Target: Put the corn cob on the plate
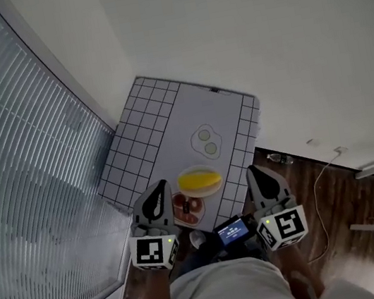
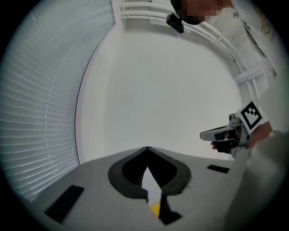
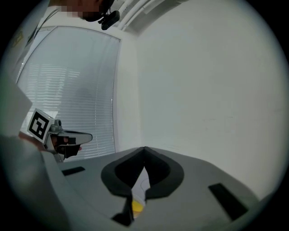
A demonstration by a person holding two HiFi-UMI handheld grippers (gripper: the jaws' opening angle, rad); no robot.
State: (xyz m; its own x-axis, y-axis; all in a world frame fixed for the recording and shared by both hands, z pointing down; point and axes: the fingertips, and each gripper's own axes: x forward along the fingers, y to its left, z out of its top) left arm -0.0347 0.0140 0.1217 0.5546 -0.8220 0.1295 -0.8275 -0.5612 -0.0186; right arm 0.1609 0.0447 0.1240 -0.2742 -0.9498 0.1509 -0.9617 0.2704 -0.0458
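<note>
The corn cob is a plump, bright yellow piece lying on its side on a pale round plate. The plate sits near the front edge of the table, whose grey top is bordered by a grid of dark lines. From above, the cob lies between the two grippers and neither touches it. The left gripper has its jaws pressed together with nothing in them. The right gripper is the same, closed tight and empty. Both are held up off the table and point toward the white wall. Through the thin slit below each pair of closed jaws, the gripper views catch only a sliver of yellow and a bit of grey tabletop, so the cob's surface and ends can't be made out there. Just beside the left gripper is a small dish with something reddish-brown in it, though what it is I can't tell. Farther back on the table, a faint outline with two circles is too small to read. The person's body cuts off the table's near edge, and window blinds fill the left side
</note>
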